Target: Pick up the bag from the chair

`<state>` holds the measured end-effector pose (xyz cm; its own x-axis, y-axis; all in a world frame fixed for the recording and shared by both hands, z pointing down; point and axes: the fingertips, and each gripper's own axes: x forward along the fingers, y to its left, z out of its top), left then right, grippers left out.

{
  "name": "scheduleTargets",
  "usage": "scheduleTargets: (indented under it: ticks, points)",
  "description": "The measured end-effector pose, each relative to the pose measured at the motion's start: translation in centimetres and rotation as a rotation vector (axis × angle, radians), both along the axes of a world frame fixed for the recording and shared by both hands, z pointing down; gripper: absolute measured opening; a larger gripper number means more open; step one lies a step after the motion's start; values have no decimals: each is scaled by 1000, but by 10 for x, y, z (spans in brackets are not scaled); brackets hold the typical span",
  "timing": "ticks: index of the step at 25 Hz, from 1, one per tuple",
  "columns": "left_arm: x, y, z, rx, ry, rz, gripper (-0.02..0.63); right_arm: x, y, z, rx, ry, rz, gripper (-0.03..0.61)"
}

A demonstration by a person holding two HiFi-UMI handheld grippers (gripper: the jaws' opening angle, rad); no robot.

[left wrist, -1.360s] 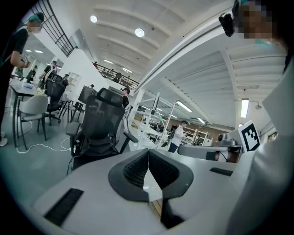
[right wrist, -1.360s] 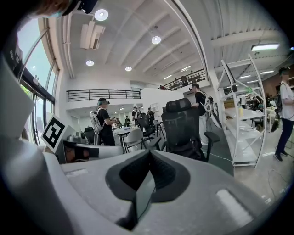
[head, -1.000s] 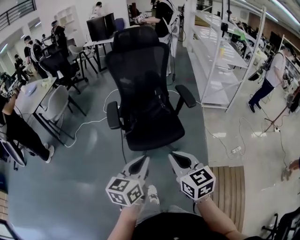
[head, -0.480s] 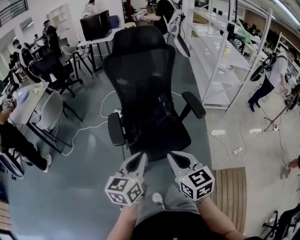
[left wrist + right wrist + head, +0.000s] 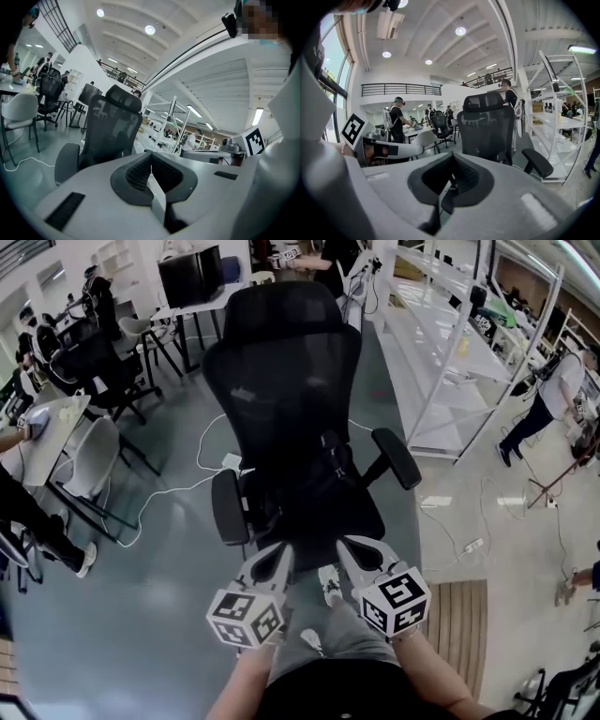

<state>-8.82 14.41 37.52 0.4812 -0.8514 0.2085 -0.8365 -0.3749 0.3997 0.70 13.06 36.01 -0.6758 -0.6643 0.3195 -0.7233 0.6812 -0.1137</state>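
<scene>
Hovering before black chair (image 5: 281, 409): left claw (image 5: 277, 555), right claw (image 5: 354, 549), both pressed together, empty.

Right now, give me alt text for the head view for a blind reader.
A black mesh office chair faces the camera. Just short of its seat, the left gripper and right gripper point at it, both shut and empty.

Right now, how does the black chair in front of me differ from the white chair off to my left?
The black chair has a tall mesh back with a headrest; the white chair has a lower solid shell. The black chair has padded armrests; the white chair shows none. The black chair stands on open floor; the white chair sits beside a table. Nobody sits in either.
</scene>
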Motion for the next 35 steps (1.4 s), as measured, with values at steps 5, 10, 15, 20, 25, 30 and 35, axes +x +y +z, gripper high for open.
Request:
scheduleTargets:
  ticks: [5, 10, 15, 20, 25, 30, 35]
  points:
    - [-7, -57, 6, -24, 8, -31, 17, -3, -64, 6, -16, 7, -35, -2]
    - [-6, -121, 20, -49, 7, -79, 17, 3, -140, 20, -30, 12, -64, -2]
    - [-10, -181, 23, -61, 3, -114, 17, 3, -217, 27, -30, 26, -77, -2]
    - [-9, -237, 25, -89, 15, -164, 17, 6, -284, 20, -35, 29, -110, -2]
    - [0, -288, 35, -107, 20, -183, 17, 13, -337, 31, -43, 51, -123, 0]
    - [3, -327, 53, -134, 28, -204, 17, 17, -375, 54, -79, 52, -145, 0]
    - [9, -347, 74, -174, 30, -192, 17, 21, -399, 76, -117, 72, -150, 0]
